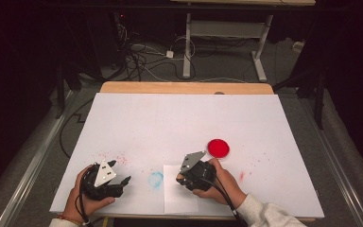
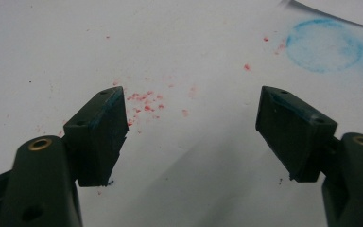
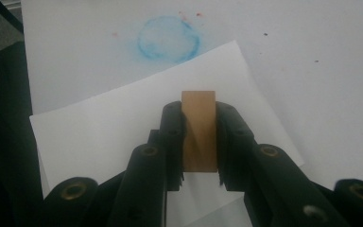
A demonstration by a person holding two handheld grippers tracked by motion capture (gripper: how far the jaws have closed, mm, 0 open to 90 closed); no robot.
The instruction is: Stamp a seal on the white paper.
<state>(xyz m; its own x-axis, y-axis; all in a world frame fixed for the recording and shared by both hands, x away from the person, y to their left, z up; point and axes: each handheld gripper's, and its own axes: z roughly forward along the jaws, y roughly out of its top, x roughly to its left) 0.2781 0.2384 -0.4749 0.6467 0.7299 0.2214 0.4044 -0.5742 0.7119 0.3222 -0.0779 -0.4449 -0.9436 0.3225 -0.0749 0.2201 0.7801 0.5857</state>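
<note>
My right gripper (image 3: pixel 199 118) is shut on a small tan wooden block (image 3: pixel 199 135), held upright between the jaws. It hovers over a loose white sheet (image 3: pixel 118 132) near the table's front edge. In the high view the right gripper (image 1: pixel 183 179) points left over that sheet (image 1: pixel 179 196). A blue ring print (image 3: pixel 168 39) marks the table cover just beyond the sheet. A round red pad (image 1: pixel 218 148) lies behind the right hand. My left gripper (image 2: pixel 189 123) stands open with nothing between its blue-smeared pads (image 2: pixel 101 127); in the high view this left gripper (image 1: pixel 119 173) rests at the front left.
White paper covers the table (image 1: pixel 184 118), with red specks (image 2: pixel 144 101) by the left gripper and a red smear (image 1: pixel 241 176) at the right. The blue ring (image 1: pixel 155 179) lies between the two hands. Cables and desk legs (image 1: pixel 187 47) stand on the floor beyond.
</note>
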